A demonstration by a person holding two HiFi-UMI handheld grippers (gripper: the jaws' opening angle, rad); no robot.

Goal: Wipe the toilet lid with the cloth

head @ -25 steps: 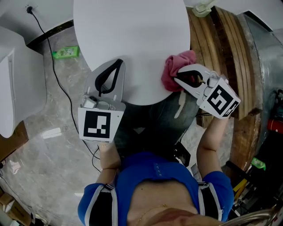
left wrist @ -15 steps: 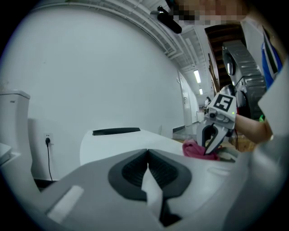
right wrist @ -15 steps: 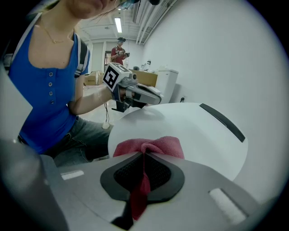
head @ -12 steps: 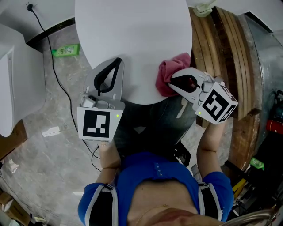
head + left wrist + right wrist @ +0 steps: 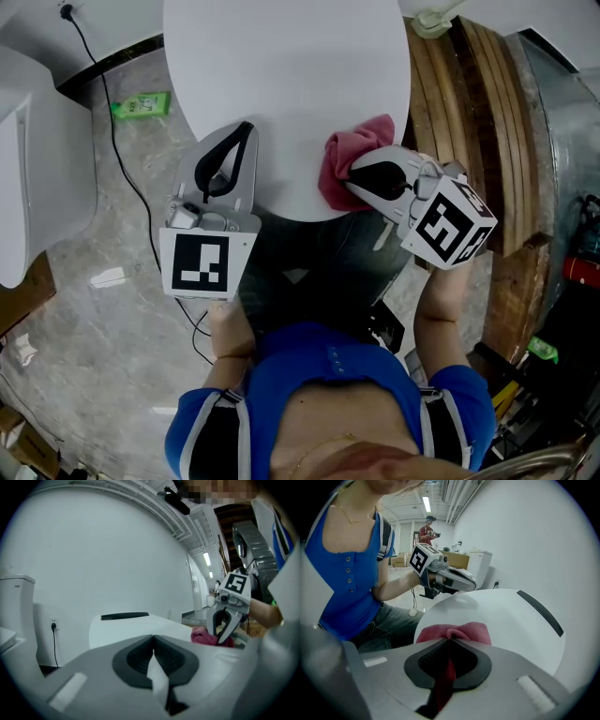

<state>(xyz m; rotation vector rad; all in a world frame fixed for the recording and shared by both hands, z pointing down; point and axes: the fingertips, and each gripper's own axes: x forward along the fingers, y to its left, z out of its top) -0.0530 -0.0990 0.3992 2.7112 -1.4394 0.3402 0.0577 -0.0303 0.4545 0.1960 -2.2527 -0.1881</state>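
Note:
The white toilet lid [image 5: 281,84] fills the top of the head view. A red cloth [image 5: 339,157] lies bunched on the lid's near right edge. My right gripper [image 5: 356,174] is shut on the cloth [image 5: 454,632], a fold of which runs back between its jaws. My left gripper [image 5: 246,127] is shut on nothing, with its tips over the lid's near left edge. In the left gripper view the lid [image 5: 140,625] lies ahead, with the cloth [image 5: 201,634] and the right gripper [image 5: 224,630] at the right.
Wooden planks [image 5: 478,112] lean to the right of the toilet. A green packet [image 5: 141,106] and a black cable [image 5: 112,141] lie on the stone floor at the left. A white fixture [image 5: 37,169] stands at the far left. A person [image 5: 427,531] stands far behind.
My right gripper has slid the red cloth to the left along the lid's near edge. The left gripper has hardly moved.

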